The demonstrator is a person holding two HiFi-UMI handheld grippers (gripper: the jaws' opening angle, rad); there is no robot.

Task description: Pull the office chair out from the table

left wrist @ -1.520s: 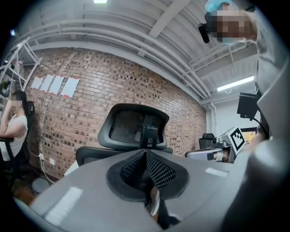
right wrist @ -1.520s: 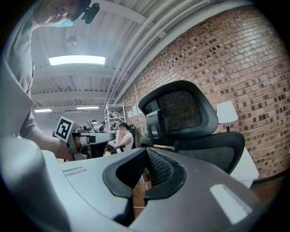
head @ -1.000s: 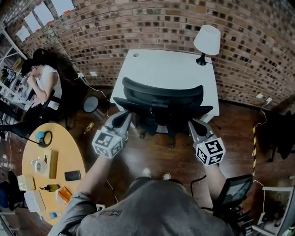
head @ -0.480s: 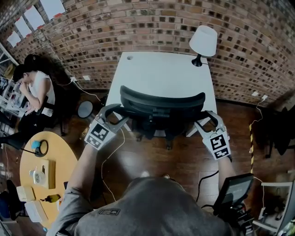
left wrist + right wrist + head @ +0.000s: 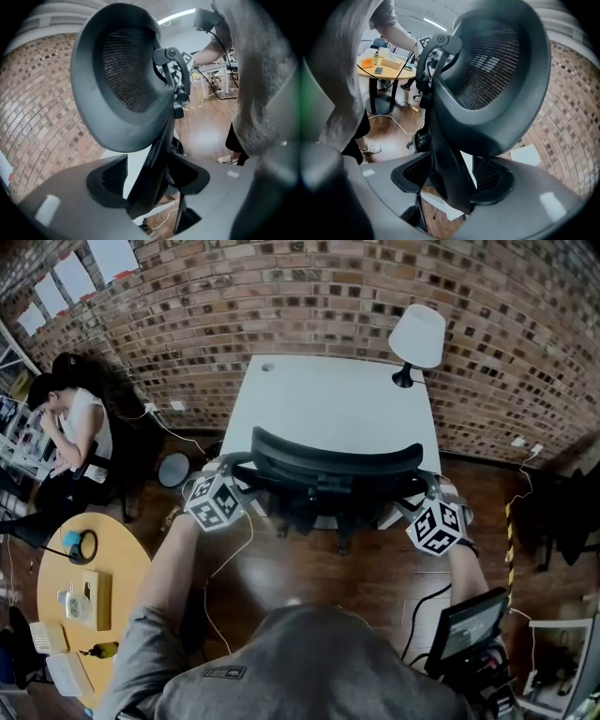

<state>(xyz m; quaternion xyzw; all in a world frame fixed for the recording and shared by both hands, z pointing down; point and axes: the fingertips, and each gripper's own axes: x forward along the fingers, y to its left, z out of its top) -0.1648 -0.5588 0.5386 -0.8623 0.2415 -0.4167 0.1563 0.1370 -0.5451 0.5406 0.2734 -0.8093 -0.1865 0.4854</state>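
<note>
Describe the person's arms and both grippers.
The left gripper and right gripper each carry a white cube with black square markers and have broad grey fingers with dark ribbed pads. A thin cable trails from the left. The sleeves are short and grey.

**Hidden, cropped, blurred**

In the head view, the chair's (image 5: 333, 465) backrest covers most of its seat and base. Left of the chair, the round tabletop (image 5: 66, 606) runs off the picture's edge, and the items on it are too small to name. Below the chair, the left hand-held gripper (image 5: 152, 180) and right hand-held gripper (image 5: 452, 180) show blurred jaw bodies.
</note>
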